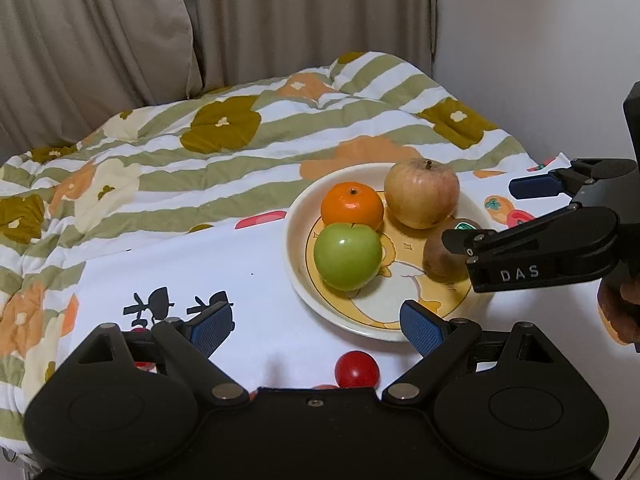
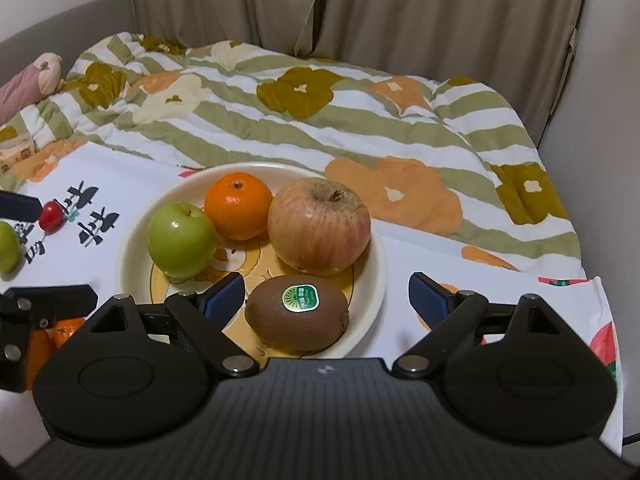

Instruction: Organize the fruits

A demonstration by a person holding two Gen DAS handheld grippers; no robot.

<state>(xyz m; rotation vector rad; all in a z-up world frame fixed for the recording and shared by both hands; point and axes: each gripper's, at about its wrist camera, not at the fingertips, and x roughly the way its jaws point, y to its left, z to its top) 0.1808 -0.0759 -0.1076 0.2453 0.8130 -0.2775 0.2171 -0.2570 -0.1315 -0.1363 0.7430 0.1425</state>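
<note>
A cream plate (image 1: 296, 256) (image 2: 372, 276) holds a green apple (image 1: 347, 256) (image 2: 182, 238), an orange (image 1: 352, 205) (image 2: 238, 206), a pale red apple (image 1: 421, 193) (image 2: 319, 226) and a kiwi (image 1: 442, 256) (image 2: 297, 318) with a green sticker. My right gripper (image 2: 326, 300) (image 1: 486, 216) is open, its jaws on either side of the kiwi, apart from it. My left gripper (image 1: 318, 326) is open and empty over the white cloth, left of the plate. A small red fruit (image 1: 357, 369) (image 2: 51, 216) lies just below it.
Left of the plate in the right wrist view lie a small green fruit (image 2: 8, 246) and an orange (image 2: 66, 330), partly hidden by the left gripper. A striped flowered quilt (image 1: 200, 148) covers the bed behind. Curtains (image 2: 400, 8) and a wall lie beyond.
</note>
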